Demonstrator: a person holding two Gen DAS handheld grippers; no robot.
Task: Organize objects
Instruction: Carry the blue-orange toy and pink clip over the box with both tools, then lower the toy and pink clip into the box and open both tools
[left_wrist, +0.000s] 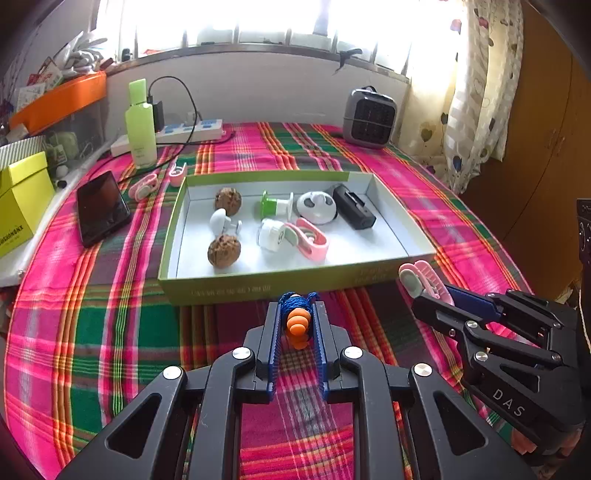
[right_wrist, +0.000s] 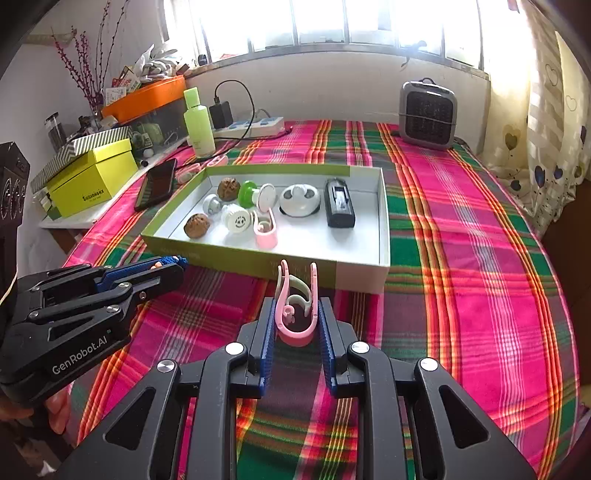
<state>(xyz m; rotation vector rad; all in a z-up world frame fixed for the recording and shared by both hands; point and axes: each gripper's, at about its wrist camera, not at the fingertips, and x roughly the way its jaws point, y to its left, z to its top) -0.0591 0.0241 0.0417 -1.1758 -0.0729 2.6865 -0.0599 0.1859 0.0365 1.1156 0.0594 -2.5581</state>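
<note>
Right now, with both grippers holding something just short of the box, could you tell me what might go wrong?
1. The left gripper pinches the orange earplug with blue cord only near its fingertips; it may slip out onto the cloth.
2. The right gripper squeezes the pink clip, which could spring sideways on release.
3. Both sit close below the box's front wall; a low approach may shove it.

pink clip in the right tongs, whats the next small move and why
Probably carry the pink clip forward over the near wall of the green box and open the right tongs there. The clip is gripped just short of the box, where another pink clip already lies, with bare floor at the box's near right.
</note>
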